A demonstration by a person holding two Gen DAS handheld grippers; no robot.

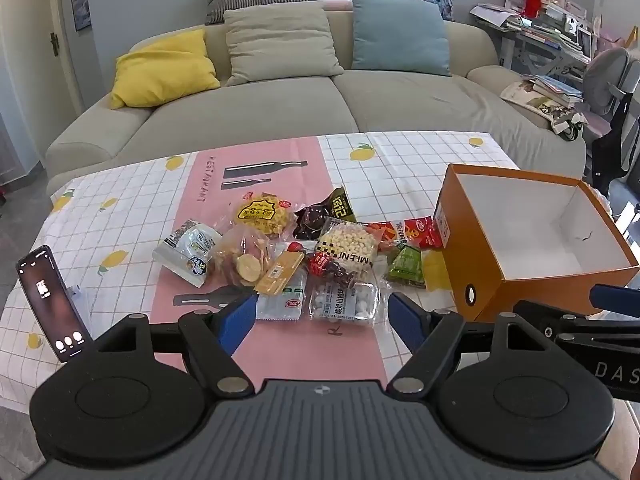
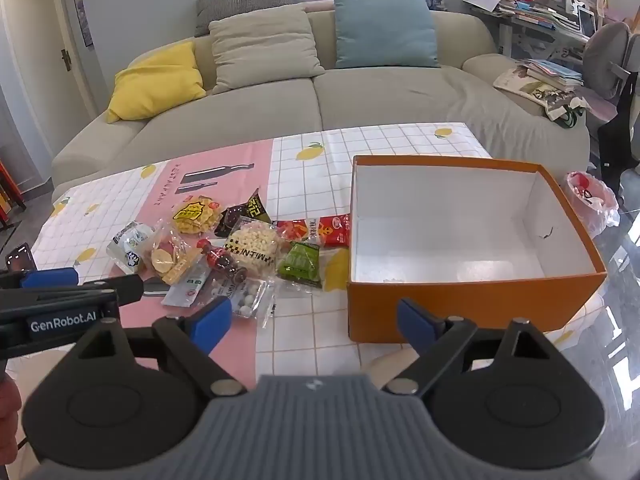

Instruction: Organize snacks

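Snack packets (image 1: 304,256) heaped mid-table, just left of the empty orange box (image 2: 460,300). Left gripper (image 1: 322,316) and right gripper (image 2: 314,320) both held apart, nothing gripped. Risk judged: overlapping slippery wrappers may be dragged along or dropped short of the box.

Off to the left of my right jaws I read "GenRobot.AI" in white on the black body of the left gripper (image 2: 60,322). Beyond the left jaws, the clear packet of pale round puffs (image 1: 347,246) carries "MI.NI" on a black-and-yellow checked band, upside down to me. Farther out, the pink strip of the bench cloth (image 1: 256,176) reads "RESTAURANT" sideways.
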